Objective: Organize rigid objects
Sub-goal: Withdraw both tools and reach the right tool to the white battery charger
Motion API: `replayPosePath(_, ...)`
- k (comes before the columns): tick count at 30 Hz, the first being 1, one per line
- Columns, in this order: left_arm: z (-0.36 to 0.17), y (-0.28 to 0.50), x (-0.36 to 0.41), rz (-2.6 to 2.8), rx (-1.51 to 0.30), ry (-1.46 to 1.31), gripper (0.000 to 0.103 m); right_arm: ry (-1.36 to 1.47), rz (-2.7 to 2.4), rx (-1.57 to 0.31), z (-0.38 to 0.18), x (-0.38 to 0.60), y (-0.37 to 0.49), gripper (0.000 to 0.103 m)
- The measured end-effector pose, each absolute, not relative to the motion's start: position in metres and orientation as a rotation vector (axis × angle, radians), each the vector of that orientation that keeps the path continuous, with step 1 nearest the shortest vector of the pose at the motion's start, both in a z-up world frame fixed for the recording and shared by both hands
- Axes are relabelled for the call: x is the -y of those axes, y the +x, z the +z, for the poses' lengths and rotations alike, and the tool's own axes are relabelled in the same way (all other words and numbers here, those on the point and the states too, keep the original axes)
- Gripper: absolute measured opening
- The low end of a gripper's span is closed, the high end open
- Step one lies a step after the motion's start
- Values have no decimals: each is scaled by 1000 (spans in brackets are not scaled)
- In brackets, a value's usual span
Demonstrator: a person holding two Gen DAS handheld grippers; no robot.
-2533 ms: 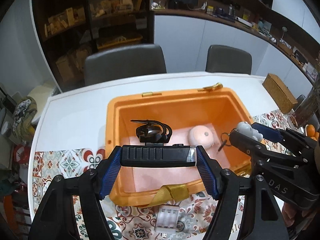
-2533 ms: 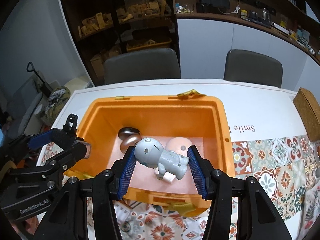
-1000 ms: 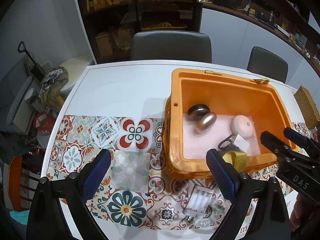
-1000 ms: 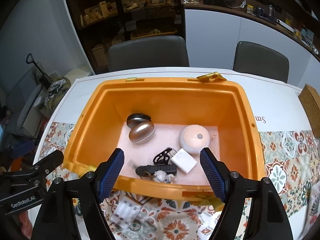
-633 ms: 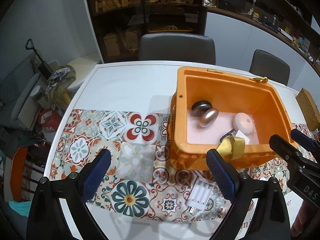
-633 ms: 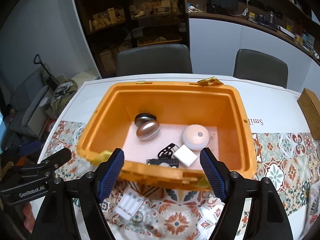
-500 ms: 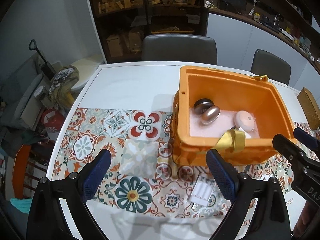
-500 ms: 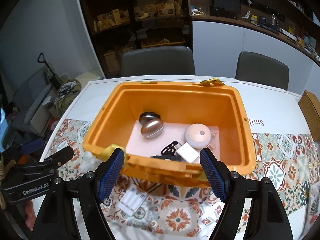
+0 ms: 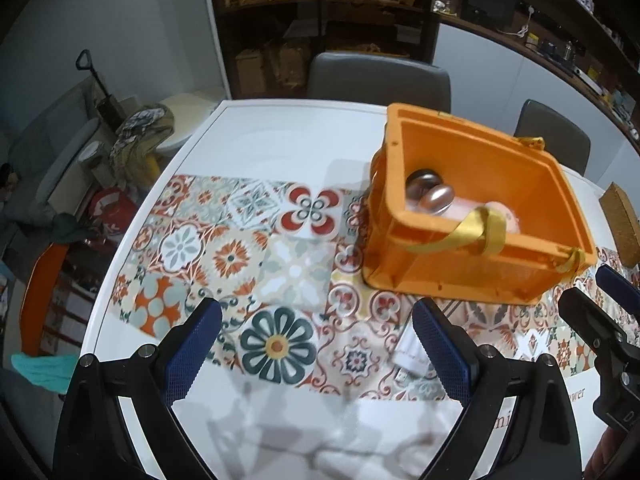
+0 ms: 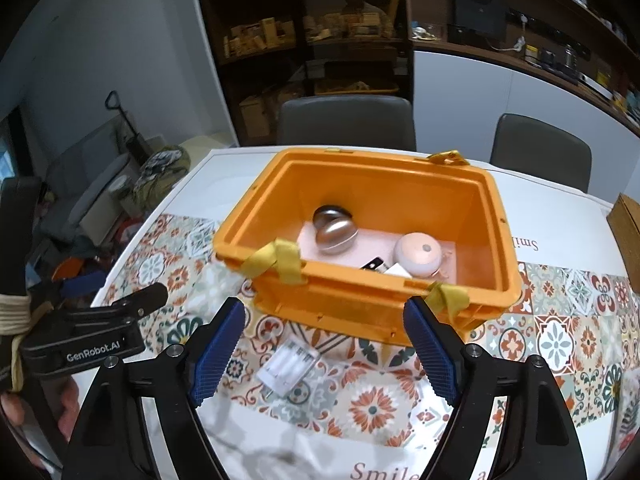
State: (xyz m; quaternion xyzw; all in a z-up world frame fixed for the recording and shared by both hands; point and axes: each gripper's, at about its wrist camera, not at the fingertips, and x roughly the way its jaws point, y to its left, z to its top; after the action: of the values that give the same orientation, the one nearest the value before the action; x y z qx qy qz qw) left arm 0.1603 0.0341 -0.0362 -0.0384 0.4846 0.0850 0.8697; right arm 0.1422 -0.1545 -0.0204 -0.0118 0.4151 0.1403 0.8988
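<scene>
Both grippers empty, jaws apart: left gripper spread wide over the tiled mat; right gripper has just been opening further, nothing between its pads. White battery charger lies on the mat just ahead of the right gripper's fingertips, between them and the near wall of the orange bin, apart from both. Bin already holds the metallic egg and pink round gadget. Risks, as judged: the flat, low charger may skid ahead of closing pads; the bin's loose yellow strap could snag a finger on the lift over the wall.
</scene>
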Motion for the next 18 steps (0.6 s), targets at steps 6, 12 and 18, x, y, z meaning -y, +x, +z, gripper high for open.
replayPosePath(6,-48,145,-39,208,-1031,-91,98,-49,329,-892,-35,146,137,84)
replayPosePath(12,-62,134,-44,251,-1054,-102,98,-79,369,-933,-53,136,137,89)
replayPosePath(18,-79,123,-52,311,-1067,-138,98,-115,401,-988,-75,124,141,92)
